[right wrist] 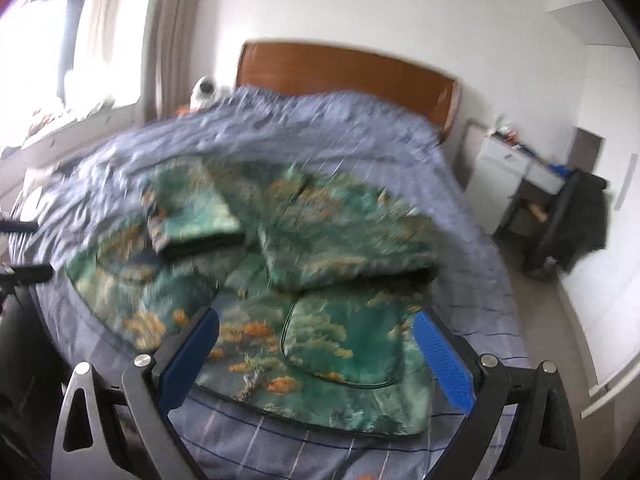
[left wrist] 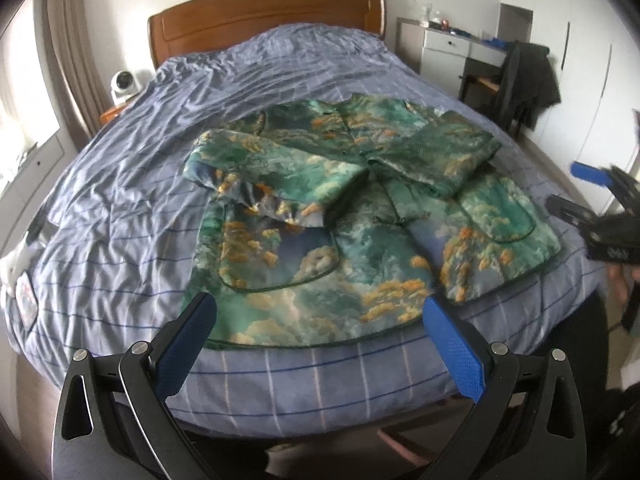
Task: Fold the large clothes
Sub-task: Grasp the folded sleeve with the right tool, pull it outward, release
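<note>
A large green jacket (left wrist: 344, 216) with an orange and white cloud print lies flat on the bed, front up, both sleeves folded across its chest. It also shows, blurred, in the right wrist view (right wrist: 304, 280). My left gripper (left wrist: 320, 312) is open and empty, hovering above the jacket's near hem. My right gripper (right wrist: 316, 328) is open and empty above the jacket's right pocket; it also shows at the right edge of the left wrist view (left wrist: 592, 192).
The bed (left wrist: 120, 240) has a wrinkled blue checked cover and a wooden headboard (left wrist: 264, 12). A white fan (left wrist: 124, 84) stands at its left. A white desk (left wrist: 452, 52) and a chair with dark clothes (left wrist: 524, 80) stand at the right.
</note>
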`<move>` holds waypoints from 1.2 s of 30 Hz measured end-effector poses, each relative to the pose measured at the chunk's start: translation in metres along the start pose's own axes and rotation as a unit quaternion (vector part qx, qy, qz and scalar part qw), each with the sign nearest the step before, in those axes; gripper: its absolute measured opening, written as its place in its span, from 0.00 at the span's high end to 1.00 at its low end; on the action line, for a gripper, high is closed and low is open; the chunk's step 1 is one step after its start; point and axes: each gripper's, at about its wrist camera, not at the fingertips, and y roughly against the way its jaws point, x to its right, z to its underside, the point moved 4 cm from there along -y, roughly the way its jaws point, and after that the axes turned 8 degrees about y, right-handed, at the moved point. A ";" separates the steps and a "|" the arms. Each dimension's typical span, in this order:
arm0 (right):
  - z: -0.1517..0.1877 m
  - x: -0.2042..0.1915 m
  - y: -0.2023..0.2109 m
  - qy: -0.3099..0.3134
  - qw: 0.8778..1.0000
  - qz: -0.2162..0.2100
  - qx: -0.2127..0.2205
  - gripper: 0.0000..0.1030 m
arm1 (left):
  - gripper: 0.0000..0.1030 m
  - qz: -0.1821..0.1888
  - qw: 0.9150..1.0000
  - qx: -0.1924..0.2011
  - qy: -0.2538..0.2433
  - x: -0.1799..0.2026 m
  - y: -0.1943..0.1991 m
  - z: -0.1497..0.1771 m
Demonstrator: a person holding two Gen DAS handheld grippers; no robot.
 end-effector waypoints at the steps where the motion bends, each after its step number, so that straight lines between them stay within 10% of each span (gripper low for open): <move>1: -0.002 -0.001 -0.009 0.005 1.000 -0.004 -0.009 0.03 | 0.01 -0.004 1.000 -0.001 -0.004 0.000 0.000 0.001; 14: -0.032 -0.043 -0.198 0.155 0.982 -0.042 -0.103 0.04 | 0.01 -0.004 0.999 0.006 0.038 -0.018 0.013 0.007; 17: -0.026 -0.024 -0.221 0.095 0.983 -0.078 -0.135 0.32 | 0.01 -0.015 0.998 0.004 0.053 -0.030 0.011 0.013; 19: -0.025 -0.012 -0.217 0.052 0.984 -0.101 -0.140 0.71 | 0.01 -0.012 0.998 -0.005 0.065 -0.037 0.006 0.017; 21: -0.028 0.004 -0.203 0.027 0.986 -0.100 -0.133 0.80 | 0.01 -0.005 0.997 -0.015 0.077 -0.040 -0.001 0.018; 30: -0.066 0.105 -0.092 -0.080 0.996 -0.032 -0.015 0.82 | 0.01 0.006 0.997 -0.011 0.076 -0.033 -0.003 0.012; 36: -0.066 0.218 -0.027 -0.164 0.982 0.080 0.050 0.82 | 0.01 0.006 0.997 -0.013 0.074 -0.032 -0.005 0.011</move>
